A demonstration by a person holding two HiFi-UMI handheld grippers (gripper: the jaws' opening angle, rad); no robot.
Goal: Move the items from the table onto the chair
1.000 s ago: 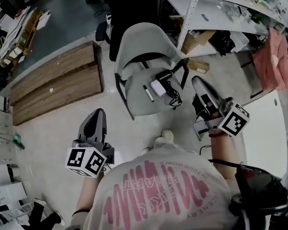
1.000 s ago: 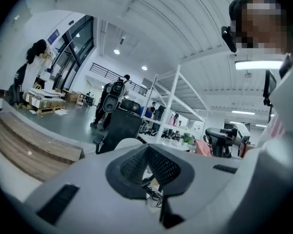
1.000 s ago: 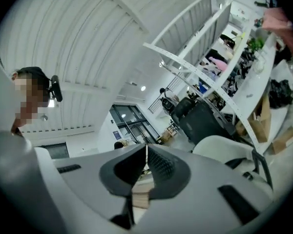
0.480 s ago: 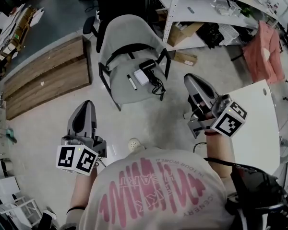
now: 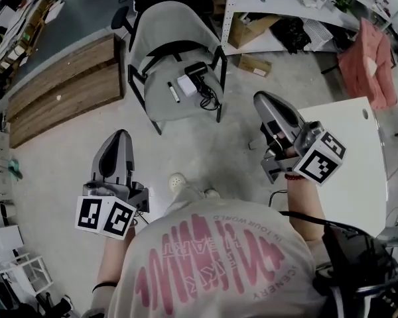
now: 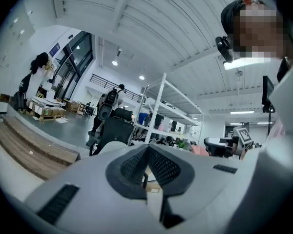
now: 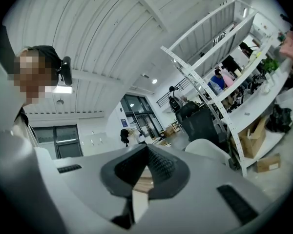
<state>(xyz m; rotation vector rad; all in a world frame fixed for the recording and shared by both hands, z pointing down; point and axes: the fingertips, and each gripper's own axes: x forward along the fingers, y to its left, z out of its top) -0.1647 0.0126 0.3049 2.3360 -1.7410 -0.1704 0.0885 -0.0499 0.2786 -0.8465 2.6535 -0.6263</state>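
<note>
The grey chair (image 5: 160, 55) stands at the top of the head view. On its seat lie a marker (image 5: 173, 92), a small white box (image 5: 187, 85) and a black device with a cable (image 5: 199, 71). A corner of the white table (image 5: 348, 167) shows at the right. My left gripper (image 5: 119, 135) is shut and empty over the bare floor, well short of the chair. My right gripper (image 5: 261, 99) is also shut and empty, beside the table's near edge. In the left gripper view the left gripper (image 6: 147, 148) points level towards the chair (image 6: 110, 146). The right gripper view shows the right gripper (image 7: 147, 148) closed, with the chair (image 7: 212, 150) beyond it.
A low wooden platform (image 5: 66, 91) lies left of the chair. A white shelving rack (image 5: 285, 2) with boxes (image 5: 255, 65) under it stands behind it. Pink cloth (image 5: 365, 61) hangs at the far right. My shoe (image 5: 179, 181) is on the floor between the grippers.
The chair has slid up and left in the head view and looks farther off. More of the white table has come in at the right. Both grippers stay shut and empty.
</note>
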